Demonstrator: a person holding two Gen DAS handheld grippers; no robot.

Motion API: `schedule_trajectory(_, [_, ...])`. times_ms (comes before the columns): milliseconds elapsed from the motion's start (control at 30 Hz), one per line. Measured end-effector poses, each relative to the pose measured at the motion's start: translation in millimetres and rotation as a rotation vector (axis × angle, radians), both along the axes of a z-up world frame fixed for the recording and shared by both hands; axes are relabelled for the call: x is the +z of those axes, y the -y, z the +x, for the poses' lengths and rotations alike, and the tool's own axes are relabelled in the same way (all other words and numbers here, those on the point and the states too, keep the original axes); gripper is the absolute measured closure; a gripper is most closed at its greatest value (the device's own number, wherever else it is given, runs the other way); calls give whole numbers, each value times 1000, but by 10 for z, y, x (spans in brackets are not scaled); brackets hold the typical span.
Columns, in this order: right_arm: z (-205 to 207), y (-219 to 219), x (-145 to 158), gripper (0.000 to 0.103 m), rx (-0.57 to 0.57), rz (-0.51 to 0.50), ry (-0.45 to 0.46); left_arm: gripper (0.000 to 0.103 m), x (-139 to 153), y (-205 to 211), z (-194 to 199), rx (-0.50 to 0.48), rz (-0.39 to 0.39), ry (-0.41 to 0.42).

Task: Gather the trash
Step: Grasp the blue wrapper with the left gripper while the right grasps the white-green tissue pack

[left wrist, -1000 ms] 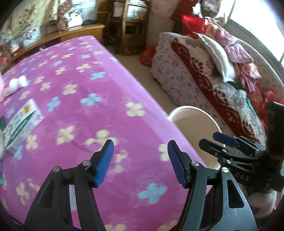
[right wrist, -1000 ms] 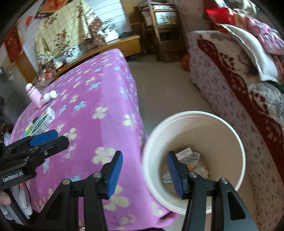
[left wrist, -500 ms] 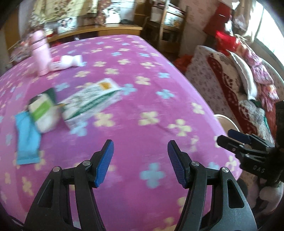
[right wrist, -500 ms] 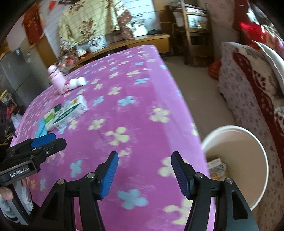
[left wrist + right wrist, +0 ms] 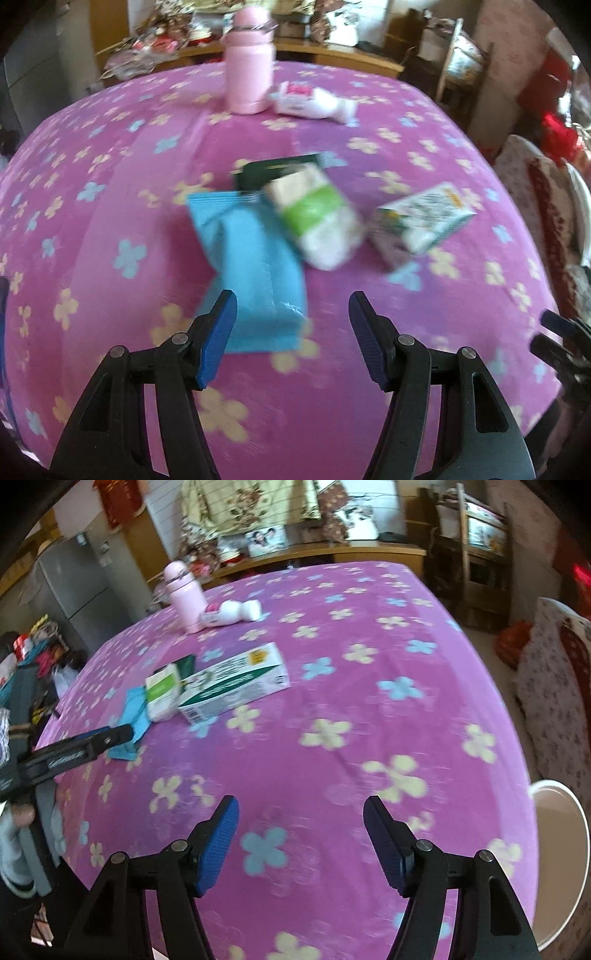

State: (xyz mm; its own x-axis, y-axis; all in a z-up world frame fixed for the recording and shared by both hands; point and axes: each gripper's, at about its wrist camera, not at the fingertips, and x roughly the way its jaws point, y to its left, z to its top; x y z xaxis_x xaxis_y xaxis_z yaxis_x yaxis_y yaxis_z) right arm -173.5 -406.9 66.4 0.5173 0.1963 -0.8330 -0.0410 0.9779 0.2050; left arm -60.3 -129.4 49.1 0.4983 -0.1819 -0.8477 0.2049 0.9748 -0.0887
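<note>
With both grippers empty, the left gripper (image 5: 291, 334) spread and the right gripper (image 5: 300, 843) opening, the blue packet (image 5: 251, 273) mid-table is judged next, needing a lowered pinch.

right gripper (image 5: 299, 834) opening over empty pink cloth (image 5: 332, 709); white bin (image 5: 565, 867) at right

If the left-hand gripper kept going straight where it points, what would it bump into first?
Probably the flat light-blue plastic packet: it lies just ahead of the open left gripper, nearer its left side, on the purple flowered tablecloth. Depth is unclear.
</note>
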Motion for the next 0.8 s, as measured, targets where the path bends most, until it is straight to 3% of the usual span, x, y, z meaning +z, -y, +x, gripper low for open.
schedule_trajectory(200, [170, -287, -53, 35, 47, 14, -24, 41, -25, 5, 222, -16, 61, 43])
schedule_trajectory(333, [320, -491, -58, 35, 86, 32, -30, 41, 56, -173, 341, 2, 2, 50])
schedule_trajectory(400, [369, -580, -52, 35, 105, 40, -27, 41, 80, -273, 391, 9, 12, 58])
schedule_trajectory(600, [640, -904, -166, 35, 175, 66, -53, 41, -135, -326, 451, -49, 2, -52])
schedule_trajectory(800, [1080, -1136, -314, 35, 206, 108, -98, 41, -213, -355, 566, -38, -22, -58])
